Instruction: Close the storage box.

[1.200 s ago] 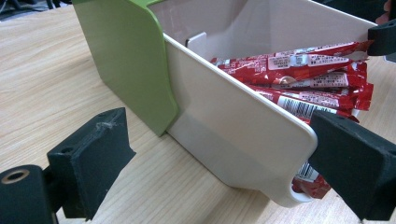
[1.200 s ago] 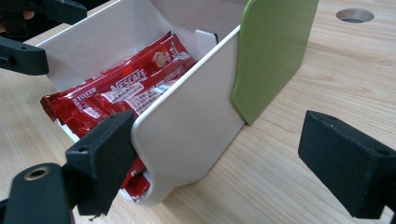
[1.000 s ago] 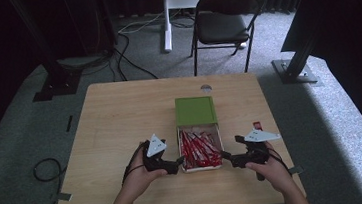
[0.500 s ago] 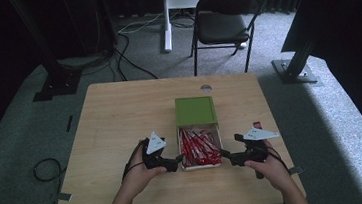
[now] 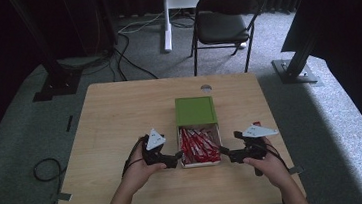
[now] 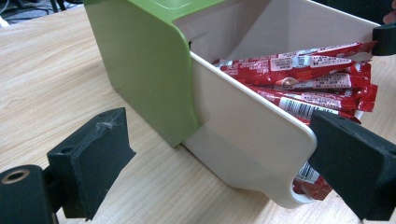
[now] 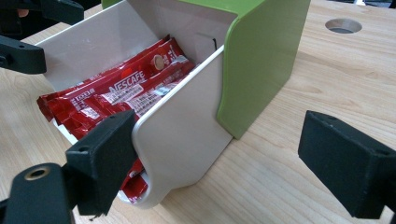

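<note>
- Drawer box [image 5: 198, 138], a white tray half pulled out of a green sleeve [image 5: 195, 110], lay near the middle of the wooden table [image 5: 120, 113], with its open end toward the person.
- Red coffee-stick sachets [image 5: 199, 144] filled the tray, lying lengthwise.
- Left gripper [image 5: 178, 156], held in the person's left hand [image 5: 143, 170], sat at the tray's near left corner with its fingers apart, one outside the tray wall and one inside the tray, not yet closed.
- Right gripper [image 5: 222, 151], held in the right hand [image 5: 270, 166], mirrored it at the near right corner, fingers also apart and astride that wall.
- To do this step well, my judgement was that both grippers should close squarely on the thin white walls, not on the sachets, and then move together and level so the tray would slide straight in its sleeve.
- High view gave the layout: box centred, a round cable hole [image 5: 206, 87] in the table beyond it, a chair [image 5: 226, 22] behind.
- Left gripper view added the rounded corner of the tray wall [image 6: 243, 140] between the fingers [image 6: 91, 158], and sachet ends poking through a cut-out at the tray's front.
- Right gripper view added the Nescafe lettering on the sachets [image 7: 126, 88] and a near finger [image 7: 105, 156] touching or almost touching the wall.
</note>
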